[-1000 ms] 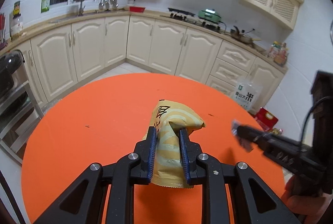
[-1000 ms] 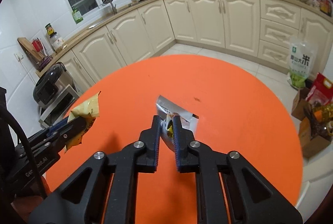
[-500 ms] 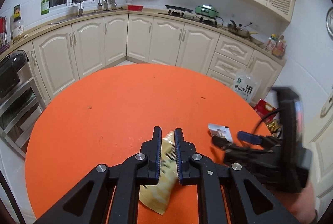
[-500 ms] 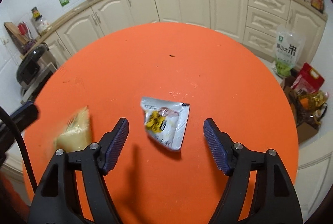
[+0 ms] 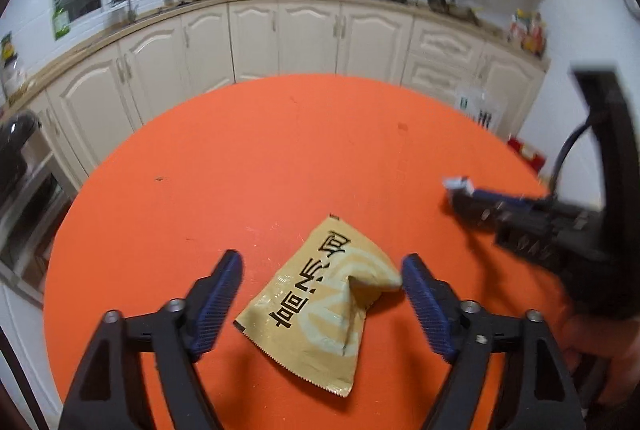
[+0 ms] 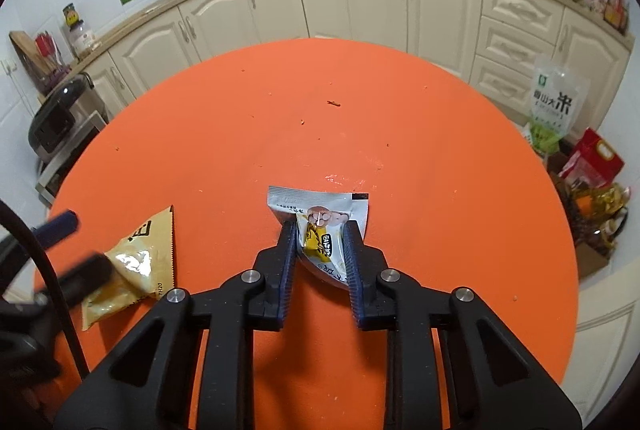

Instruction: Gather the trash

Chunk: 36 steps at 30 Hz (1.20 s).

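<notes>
- Orange table [image 6: 400,134] carries 2 pieces of trash, both lying on it, so nothing appears collected yet; no bin or bag for the trash shows in either view.
- Left gripper [image 5: 322,284] stands wide, its jaws having just been opening, with the yellow packet [image 5: 320,306] lying flat between its blue pads; neither pad presses on it, though the packet's folded corner comes close to the right-hand pad.
- Right gripper [image 6: 320,242] is narrow, its jaws having just been closing, and the pads press on both sides of the silver wrapper [image 6: 320,214], whose far end sticks out ahead of the fingertips and looks to rest on the table.
- Judged from this, the wrapper is being picked up while the packet lies loose.
- What is left: lift the wrapper clear, grip the packet, and carry both to wherever the trash belongs.
- Small crumbs [image 6: 334,103] lie scattered well ahead of the right gripper; they may also count as trash.
</notes>
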Available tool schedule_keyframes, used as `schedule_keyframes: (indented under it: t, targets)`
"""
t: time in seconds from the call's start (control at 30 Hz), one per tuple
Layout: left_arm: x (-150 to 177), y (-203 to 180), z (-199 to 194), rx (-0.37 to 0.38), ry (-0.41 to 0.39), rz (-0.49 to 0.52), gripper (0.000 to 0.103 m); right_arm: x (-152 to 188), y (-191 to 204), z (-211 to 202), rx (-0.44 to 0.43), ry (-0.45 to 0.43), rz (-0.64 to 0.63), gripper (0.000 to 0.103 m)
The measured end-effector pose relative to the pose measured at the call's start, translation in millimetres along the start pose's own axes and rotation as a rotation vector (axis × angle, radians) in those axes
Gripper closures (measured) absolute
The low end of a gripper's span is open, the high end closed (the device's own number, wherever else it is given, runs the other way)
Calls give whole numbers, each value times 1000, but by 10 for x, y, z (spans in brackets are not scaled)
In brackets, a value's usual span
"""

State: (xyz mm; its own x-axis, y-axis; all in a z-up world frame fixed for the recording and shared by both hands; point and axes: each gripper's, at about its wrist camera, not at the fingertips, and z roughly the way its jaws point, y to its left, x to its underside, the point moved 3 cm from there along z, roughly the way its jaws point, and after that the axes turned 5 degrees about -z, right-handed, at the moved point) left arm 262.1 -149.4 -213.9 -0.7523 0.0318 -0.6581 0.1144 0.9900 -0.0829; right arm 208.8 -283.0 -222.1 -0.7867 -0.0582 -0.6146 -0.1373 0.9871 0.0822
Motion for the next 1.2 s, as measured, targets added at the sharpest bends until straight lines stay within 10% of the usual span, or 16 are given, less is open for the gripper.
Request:
schedule_keyframes:
  t: [0.1,0.27,0.37,1.2]
  targets:
    - [42,-65,96,31,39,15,27,16,-44,-5,-31,-1,20,82]
    - [31,-169,-20,91,41,6,71,62,-203,-9,-82,-7,59,83]
    - [108,-213,-106,134,37,-12,80,102,-260,-43,-89,-11,72,83]
    - [250,148,-439,216,-27,-16,84,263,-507,-427,-114,-63,118,92]
